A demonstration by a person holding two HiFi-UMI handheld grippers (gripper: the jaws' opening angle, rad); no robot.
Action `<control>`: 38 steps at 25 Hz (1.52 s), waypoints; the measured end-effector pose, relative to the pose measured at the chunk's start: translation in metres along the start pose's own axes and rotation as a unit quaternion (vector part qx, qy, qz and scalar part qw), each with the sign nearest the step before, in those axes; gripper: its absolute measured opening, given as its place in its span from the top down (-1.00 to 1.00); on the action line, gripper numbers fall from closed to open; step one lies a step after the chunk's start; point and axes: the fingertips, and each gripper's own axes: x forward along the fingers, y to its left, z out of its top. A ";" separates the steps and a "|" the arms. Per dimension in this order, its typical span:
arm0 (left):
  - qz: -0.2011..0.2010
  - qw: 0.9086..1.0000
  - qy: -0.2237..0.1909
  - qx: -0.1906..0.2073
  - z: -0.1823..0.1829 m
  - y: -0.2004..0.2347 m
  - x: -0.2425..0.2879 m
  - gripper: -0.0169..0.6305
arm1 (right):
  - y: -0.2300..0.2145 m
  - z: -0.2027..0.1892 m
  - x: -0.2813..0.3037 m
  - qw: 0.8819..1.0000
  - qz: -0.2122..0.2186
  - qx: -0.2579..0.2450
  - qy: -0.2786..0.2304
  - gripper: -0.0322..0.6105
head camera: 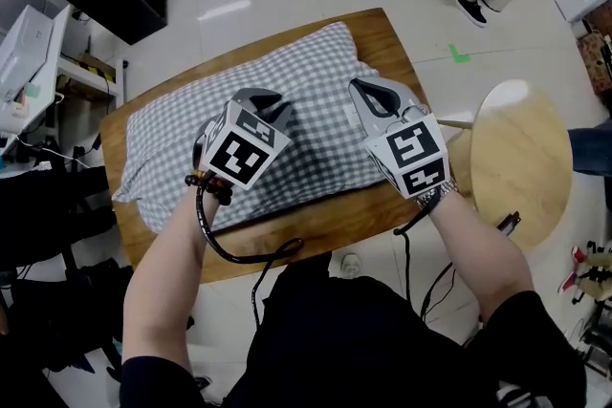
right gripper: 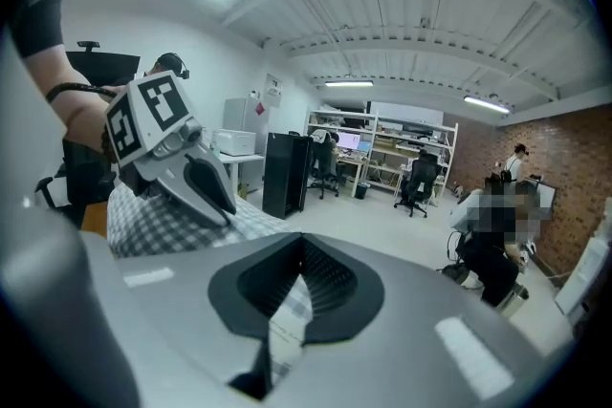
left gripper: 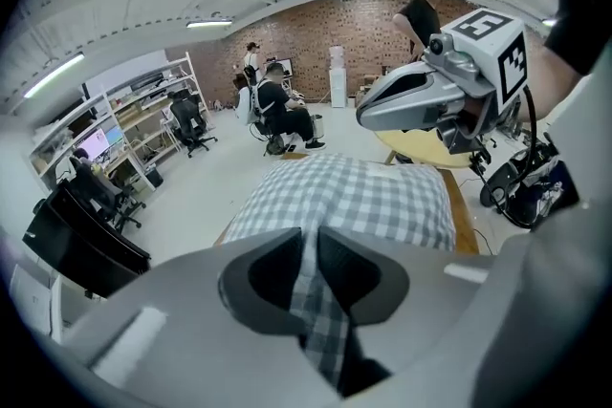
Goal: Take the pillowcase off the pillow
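Nearest the person, the left claw [head camera: 266, 100] is nipped almost together on a raised fold of the grey-and-white checked pillowcase [head camera: 182, 134], near the middle of the case. In the left gripper view the check runs straight up between its jaws. Just to its right, the right claw [head camera: 368, 93] is closed tight on a thin, pale strip of the same cloth at the right end. The pillow is still wholly inside the case, lying lengthwise along the wooden bench [head camera: 316, 225] and covering most of it.

With both pinches made, the step in hand looks like working the cloth off the filling. It probably goes best if each claw holds cloth alone. A small lift from the left claw would show whether the stuffing comes up with the fold; if it does, that grip is too deep. The mouth of the case seems to be at the right end, though no view shows it plainly. If so, the right claw should draw outward along the pillow's length rather than upward, while the left claw feeds slack towards it in short bites.

Beyond the right end stands a round wooden top [head camera: 521, 158], close enough for the cloth to drag across it. Farther off are desks and seated people.
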 end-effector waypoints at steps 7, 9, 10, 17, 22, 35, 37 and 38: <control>0.019 0.999 -0.025 -0.017 0.001 0.008 -0.012 0.92 | -0.020 -0.025 -0.001 0.999 -0.019 -0.002 0.035 0.89; 0.023 0.999 -0.032 -0.023 0.006 0.007 -0.016 0.92 | -0.030 -0.036 -0.003 0.998 -0.024 -0.001 0.051 0.89; 0.024 0.999 -0.036 -0.026 0.007 0.006 -0.019 0.92 | -0.035 -0.043 -0.003 0.998 -0.026 0.001 0.061 0.89; 0.036 0.997 -0.058 -0.040 0.010 0.009 -0.036 0.93 | -0.078 -0.105 0.006 0.988 -0.038 0.024 0.148 0.89; 0.044 0.996 -0.069 -0.035 0.014 0.007 -0.043 0.93 | -0.087 -0.134 0.019 0.980 -0.005 0.074 0.183 0.85; 0.056 0.994 -0.081 -0.036 0.019 0.008 -0.058 0.93 | -0.046 -0.147 0.044 0.895 0.200 0.357 0.175 0.21; 0.057 0.994 -0.081 -0.037 0.019 0.008 -0.059 0.93 | -0.040 -0.147 0.045 0.883 0.224 0.369 0.182 0.14; 0.057 0.994 -0.081 -0.038 0.020 0.008 -0.059 0.93 | -0.036 -0.148 0.045 0.879 0.234 0.370 0.189 0.13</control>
